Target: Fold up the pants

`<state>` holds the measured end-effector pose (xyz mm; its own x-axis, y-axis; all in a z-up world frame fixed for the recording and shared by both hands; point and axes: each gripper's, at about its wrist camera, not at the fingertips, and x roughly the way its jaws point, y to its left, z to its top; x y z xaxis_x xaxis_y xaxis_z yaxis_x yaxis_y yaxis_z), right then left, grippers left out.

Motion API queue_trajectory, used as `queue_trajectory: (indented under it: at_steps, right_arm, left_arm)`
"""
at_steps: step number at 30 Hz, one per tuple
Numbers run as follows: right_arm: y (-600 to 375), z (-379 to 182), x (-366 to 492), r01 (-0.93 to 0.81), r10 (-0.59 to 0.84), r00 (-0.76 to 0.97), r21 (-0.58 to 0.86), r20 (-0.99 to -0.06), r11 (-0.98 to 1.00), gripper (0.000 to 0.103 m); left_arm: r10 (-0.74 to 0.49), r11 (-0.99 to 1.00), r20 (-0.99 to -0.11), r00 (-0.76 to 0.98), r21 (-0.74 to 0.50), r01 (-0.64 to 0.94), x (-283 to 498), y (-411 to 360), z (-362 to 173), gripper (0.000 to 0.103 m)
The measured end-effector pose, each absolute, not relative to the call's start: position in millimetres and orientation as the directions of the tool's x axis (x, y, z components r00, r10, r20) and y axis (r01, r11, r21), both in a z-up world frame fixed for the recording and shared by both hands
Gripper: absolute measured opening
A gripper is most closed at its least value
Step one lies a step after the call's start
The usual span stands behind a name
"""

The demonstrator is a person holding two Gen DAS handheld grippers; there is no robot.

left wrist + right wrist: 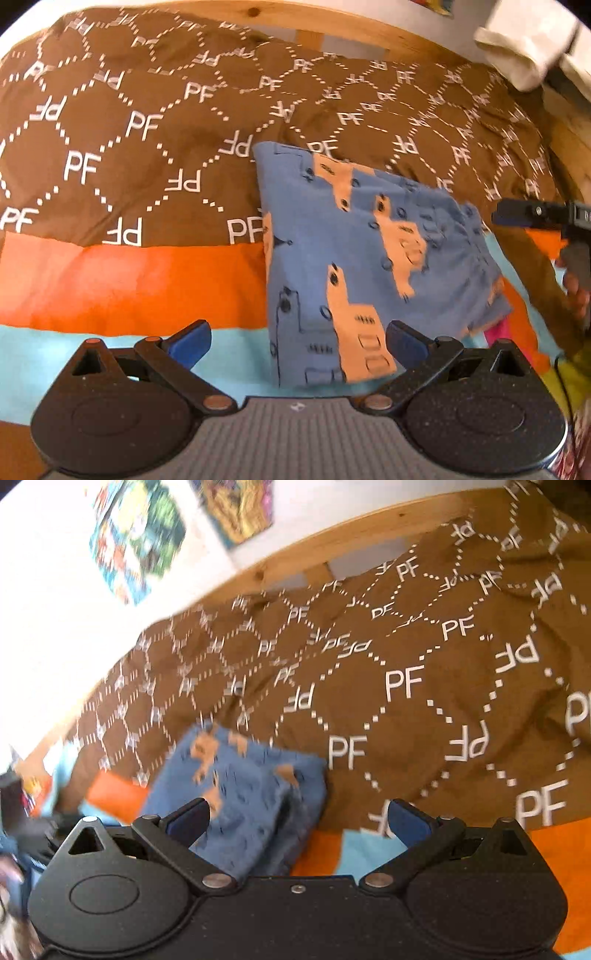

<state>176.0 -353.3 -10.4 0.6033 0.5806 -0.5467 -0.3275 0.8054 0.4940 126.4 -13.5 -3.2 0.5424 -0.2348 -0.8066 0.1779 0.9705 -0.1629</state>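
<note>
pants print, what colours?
Folded blue fabric pants with peach-orange building shapes; clearest in left wrist view.

Brown bedspread (147,122) (white "PF" print), wooden bed frame (351,520), posters (136,535) on white wall (44,590).

So the folded pants (354,258) are lying flat on the bedspread (122,147), and everything else sits around them. The left gripper (295,345) hangs just in front of the pants' near edge with its fingers spread wide, the right gripper (295,823) is off to the pants' right, also spread and apart from the cloth. Behind the pants the bedspread runs back to the wooden bed rail (332,26), with the posters (140,535) on the wall beyond that.
</note>
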Motion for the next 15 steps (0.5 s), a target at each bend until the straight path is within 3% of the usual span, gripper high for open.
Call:
queue_trajectory:
  at_steps: [10, 13, 15]
  right_arm:
    - [-325, -44, 206, -0.277, 0.62, 0.627, 0.608, -0.472, 0.744, 0.102]
    - [-330, -48, 210, -0.269, 0.65, 0.638, 0.672, -0.413, 0.69, 0.102]
    - [-329, -48, 209, -0.285, 0.66, 0.632, 0.67, -0.406, 0.685, 0.095]
  left_arm:
    - [-0.333, 0.911, -0.769, 0.545, -0.412, -0.026, 149, 17, -23, 0.103]
    - [-0.33, 0.904, -0.774, 0.54, -0.423, -0.054, 152, 19, -23, 0.102]
    - [-0.31, 0.915, -0.79, 0.529, -0.4, -0.061, 154, 16, -23, 0.1]
